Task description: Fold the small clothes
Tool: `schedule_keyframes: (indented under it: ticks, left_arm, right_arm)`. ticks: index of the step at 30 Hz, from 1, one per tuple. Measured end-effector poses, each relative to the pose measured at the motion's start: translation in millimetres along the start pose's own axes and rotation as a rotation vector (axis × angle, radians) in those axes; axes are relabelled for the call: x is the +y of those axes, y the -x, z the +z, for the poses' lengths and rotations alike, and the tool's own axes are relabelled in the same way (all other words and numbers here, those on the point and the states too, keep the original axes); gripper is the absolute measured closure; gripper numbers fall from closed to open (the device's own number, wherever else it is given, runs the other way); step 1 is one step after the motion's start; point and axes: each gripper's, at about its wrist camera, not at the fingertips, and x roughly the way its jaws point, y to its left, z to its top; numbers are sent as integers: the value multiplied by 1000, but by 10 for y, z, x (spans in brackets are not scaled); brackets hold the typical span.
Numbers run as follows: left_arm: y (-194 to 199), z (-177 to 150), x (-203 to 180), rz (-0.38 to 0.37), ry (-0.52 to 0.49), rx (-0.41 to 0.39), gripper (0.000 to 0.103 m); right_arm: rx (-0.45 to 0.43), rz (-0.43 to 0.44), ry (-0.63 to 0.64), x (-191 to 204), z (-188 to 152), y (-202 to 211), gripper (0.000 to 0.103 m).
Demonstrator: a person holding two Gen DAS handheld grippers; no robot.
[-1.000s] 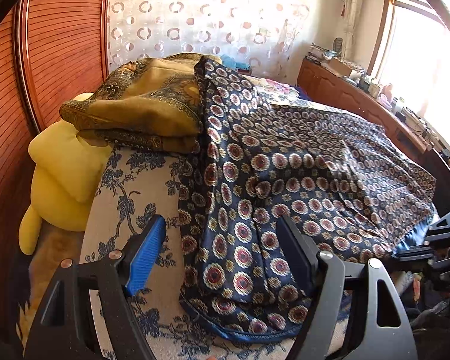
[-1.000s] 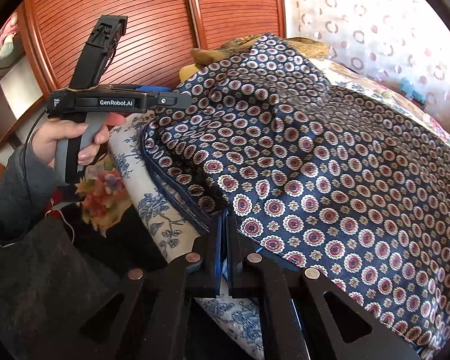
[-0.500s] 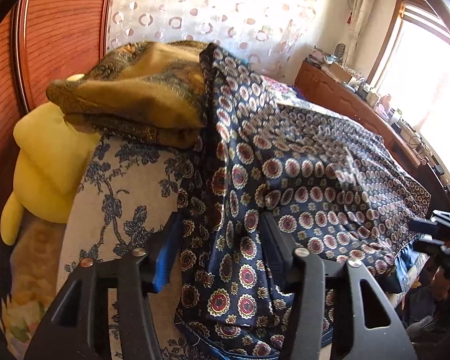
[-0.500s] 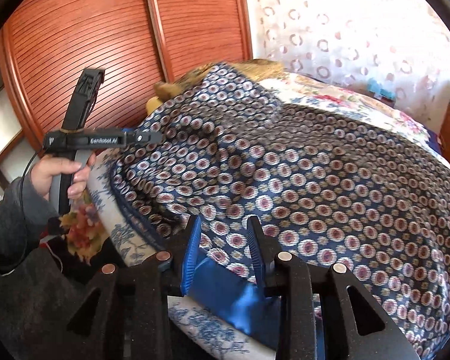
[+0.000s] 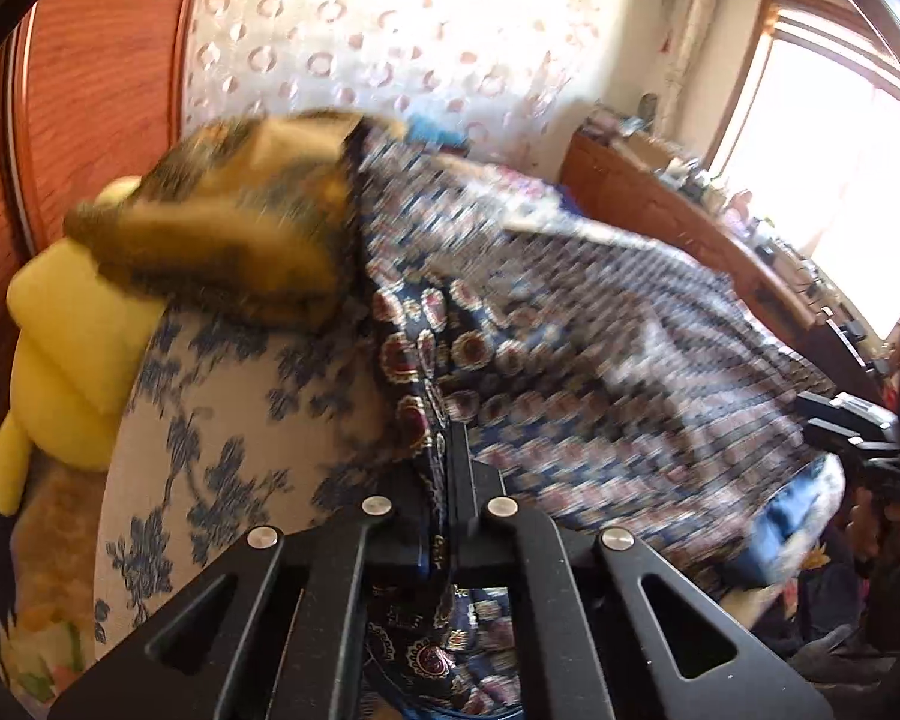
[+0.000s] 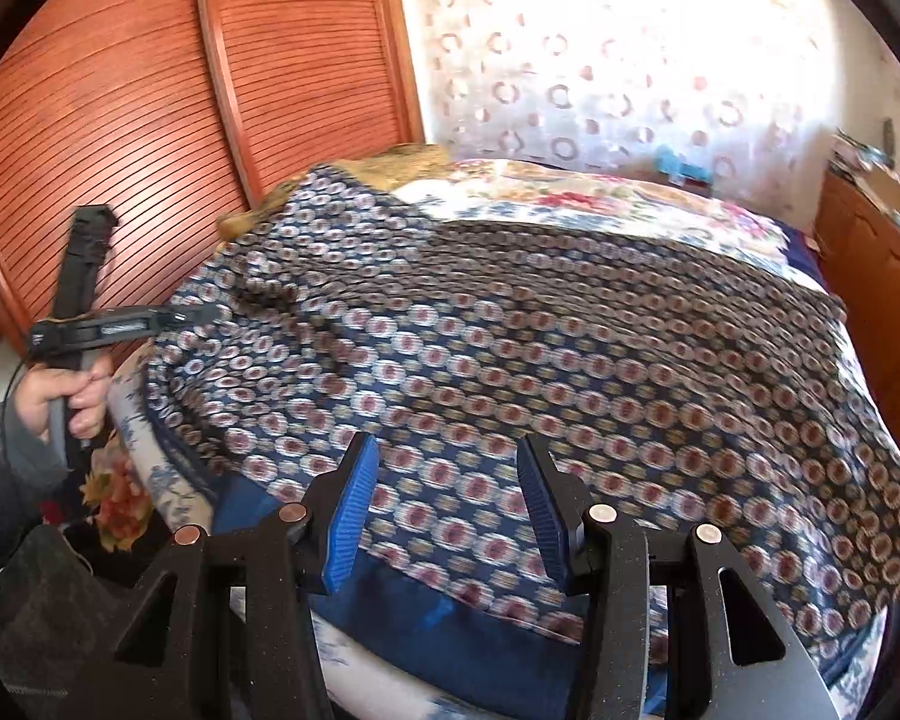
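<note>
Your left tool (image 5: 447, 450) points downward at the near edge of the bed (image 5: 222, 420), its jaws pressed together on a pinched ridge of the navy patterned cloth (image 5: 570, 348). In the right wrist view your left hand (image 6: 69, 396) grips that tool's handle beside the bed's corner, grey sleeve (image 6: 0, 468) below it. Your right tool (image 6: 444, 510) hangs tilted down over the cloth's plain blue hem (image 6: 426, 606); its jaws are opening and stand apart, with cloth below the gap but no pad pressing it. The cloth, covered in red-and-white medallions, lies spread wide across the floral bed, rumpled into folds near your left tool. Its far corner reaches a folded golden-brown patterned cloth (image 5: 252, 222), which lies above a yellow plush toy (image 5: 72, 360).
</note>
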Motion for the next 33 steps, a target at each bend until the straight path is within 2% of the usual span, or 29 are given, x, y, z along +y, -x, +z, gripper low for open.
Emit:
schedule_keyframes:
  ticks: [9, 13, 19, 25, 27, 29, 31, 33]
  left_arm:
    - [71, 587, -726, -104, -147, -60, 99]
    - [-10, 828, -1197, -162, -232, -67, 99]
    - [-185, 1071, -1946, -232, -364, -51, 99]
    - [-290, 1276, -2483, -304, -429, -28, 99]
    - [-307, 1311, -2662, -312, -448, -34, 99]
    - [-325, 1312, -2799, -275, -481, -36, 99]
    - [-347, 1276, -2863, -272, -509, -31, 93]
    - [-347, 1219, -2895, -277, -524, -33, 66]
  right_arm:
    - [-40, -57, -98, -434, -167, 384, 53]
    - [-62, -77, -130, -586, -253, 550, 53]
    - [-87, -105, -169, -786, -413, 824, 53]
    - [-112, -132, -202, -968, -562, 1130, 53]
    - [-122, -140, -213, -1031, -596, 1235, 53]
    - [-129, -148, -224, -1086, -637, 1321, 53]
    - [-132, -155, -228, -1107, -670, 1390, 53]
    - [-129, -164, -229, -1131, -712, 1466, 53]
